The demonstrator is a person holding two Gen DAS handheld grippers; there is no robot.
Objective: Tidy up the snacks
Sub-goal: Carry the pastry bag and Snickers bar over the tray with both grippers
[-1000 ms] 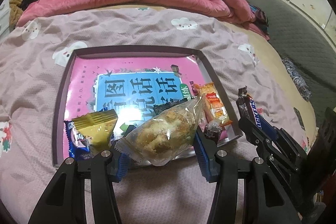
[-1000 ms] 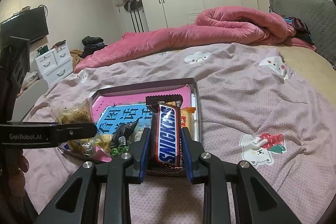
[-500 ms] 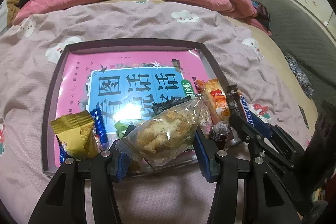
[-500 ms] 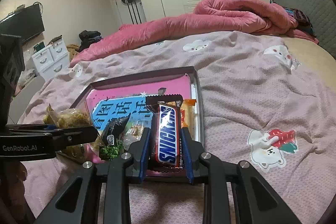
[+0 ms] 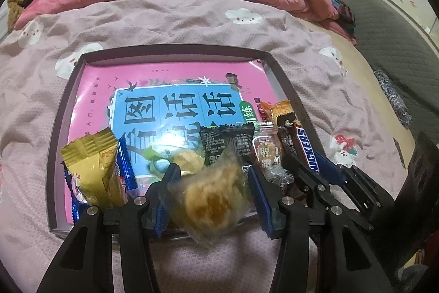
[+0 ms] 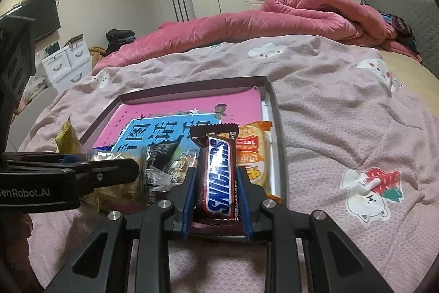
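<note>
Over our dark shallow tray (image 5: 65, 106), left gripper (image 5: 214, 177) apparently clasps a blurred clear-wrapped pastry (image 5: 211, 199) (motion-smeared); right gripper (image 6: 216, 183) clamps the brown Snickers bar (image 6: 219, 172).

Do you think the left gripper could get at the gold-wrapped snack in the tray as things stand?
Probably not yet: the left gripper has a clear pastry packet between its fingers. The gold-wrapped snack stands just left of it in the tray, unobstructed.

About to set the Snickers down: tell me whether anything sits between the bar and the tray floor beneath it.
The right gripper holds the Snickers bar over the tray's near right corner. Snacks crowd that spot: an orange cracker packet to its right, a clear wrapped candy to its left. It would likely land partly on these.
</note>
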